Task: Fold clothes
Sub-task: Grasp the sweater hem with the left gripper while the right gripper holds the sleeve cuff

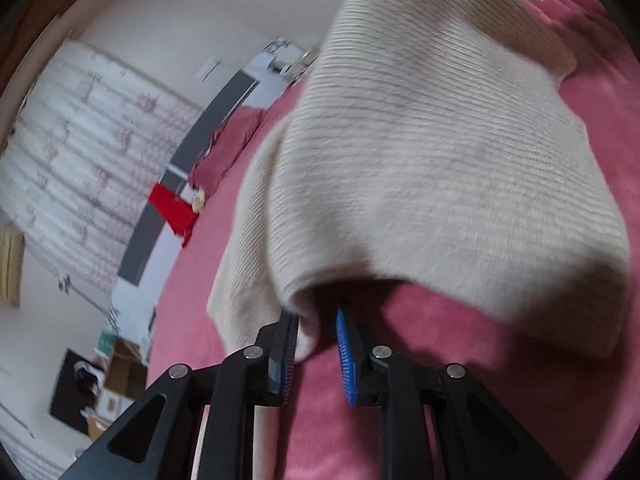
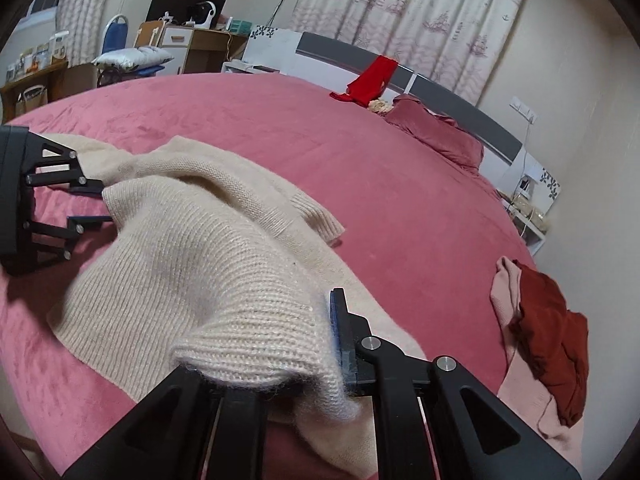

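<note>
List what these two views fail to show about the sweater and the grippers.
- Left gripper grip: left wrist view, knit of the sweater hangs between the pads, yet a gap shows and motion blur hides any contact.
- Right gripper: right wrist view, its left finger is buried under sweater cloth, so closure is unclear.
- Sweater shape: cut off by both frame edges; sleeves and collar cannot be told.
- Bed under the sweater: covered.
</note>
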Available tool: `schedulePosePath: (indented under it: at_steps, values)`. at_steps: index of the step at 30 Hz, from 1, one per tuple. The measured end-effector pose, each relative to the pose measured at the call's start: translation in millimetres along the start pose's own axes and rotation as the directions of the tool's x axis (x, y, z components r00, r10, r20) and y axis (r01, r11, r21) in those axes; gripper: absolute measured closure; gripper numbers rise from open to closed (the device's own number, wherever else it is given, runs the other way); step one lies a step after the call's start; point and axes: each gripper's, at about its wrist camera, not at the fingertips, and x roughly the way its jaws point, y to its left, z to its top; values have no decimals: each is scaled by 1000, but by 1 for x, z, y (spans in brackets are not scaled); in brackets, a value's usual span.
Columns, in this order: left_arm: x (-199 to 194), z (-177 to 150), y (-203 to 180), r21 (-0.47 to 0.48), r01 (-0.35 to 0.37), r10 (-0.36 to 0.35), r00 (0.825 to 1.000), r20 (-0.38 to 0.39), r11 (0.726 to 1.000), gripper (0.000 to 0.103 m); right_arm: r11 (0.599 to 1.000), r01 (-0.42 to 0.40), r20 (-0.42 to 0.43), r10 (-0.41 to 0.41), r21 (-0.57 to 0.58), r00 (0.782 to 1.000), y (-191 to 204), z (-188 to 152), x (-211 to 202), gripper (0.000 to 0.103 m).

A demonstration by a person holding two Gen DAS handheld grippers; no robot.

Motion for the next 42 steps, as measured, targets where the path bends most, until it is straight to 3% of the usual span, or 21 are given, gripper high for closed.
schedulePosePath:
  at_steps: [5, 8, 12, 14, 15, 16, 18, 19, 23, 26, 29, 32, 35, 36, 37, 38, 42]
  values:
    - [23, 14, 11, -60, -66, 63, 997, -53, 996, 78, 999, 19, 5, -19, -41, 1000, 3, -3, 1, 80]
    - [19, 14, 22, -106, -126, 124, 992, -27, 986, 78, 999, 28, 15, -27, -38, 1000, 2, -4, 0, 67]
    - [16, 17, 5, -44, -103, 104, 995, 4, 994, 78, 999, 29, 33, -28, -33, 999, 1, -6, 0, 63]
    - [18, 17, -8, -11, -89, 89, 996, 5, 996, 78, 999, 26, 26, -25, -31, 999, 1, -6, 3, 64]
    - [20, 15, -15, 21, -116, 116, 993, 4, 993, 81, 999, 24, 21, -24, -29, 999, 1, -6, 5, 72]
    - [22, 12, -22, 62, -155, 155, 988, 6, 986, 82, 999, 24, 7, -24, -26, 1000, 2, -6, 8, 91]
    - [26, 9, -36, 125, -194, 198, 980, -13, 973, 99, 1000, 12, -18, -12, -5, 1000, 2, -7, 13, 95]
    - [27, 9, -37, 123, -204, 209, 977, -29, 971, 99, 1000, -8, -20, 9, 30, 1000, 0, -8, 14, 95]
    - [23, 17, -24, 33, -224, 226, 969, -105, 974, 100, 981, -55, -8, 58, 187, 998, -16, -8, 14, 96]
    - [16, 27, -10, -48, -172, 163, 974, -155, 984, 100, 959, -88, 0, 91, 270, 996, -27, -9, 14, 96]
    - [-1, 35, 12, -208, -109, 78, 985, -152, 972, 98, 927, -118, 34, 113, 357, 993, -41, -11, 7, 96]
    - [-8, 36, 37, -432, 2, -71, 987, -142, 902, 97, 897, -142, 63, 127, 418, 990, -50, -13, 1, 96]
    - [-14, 36, 62, -631, 104, -212, 972, -98, 769, 95, 885, -161, 80, 140, 437, 987, -52, -13, -1, 96]
    - [-19, 32, 69, -693, 99, -211, 974, -79, 714, 93, 882, -167, 82, 146, 440, 986, -53, -13, -1, 96]
    - [-24, 27, 69, -724, 56, -162, 984, -77, 687, 91, 880, -173, 85, 151, 443, 985, -53, -13, -1, 96]
    - [-27, 26, 68, -724, -1, -96, 991, -93, 690, 91, 876, -180, 88, 157, 447, 984, -54, -13, -1, 96]
    - [-30, 38, 43, -551, -183, 113, 981, -159, 814, 99, 846, -205, 101, 178, 493, 979, -54, -9, -2, 96]
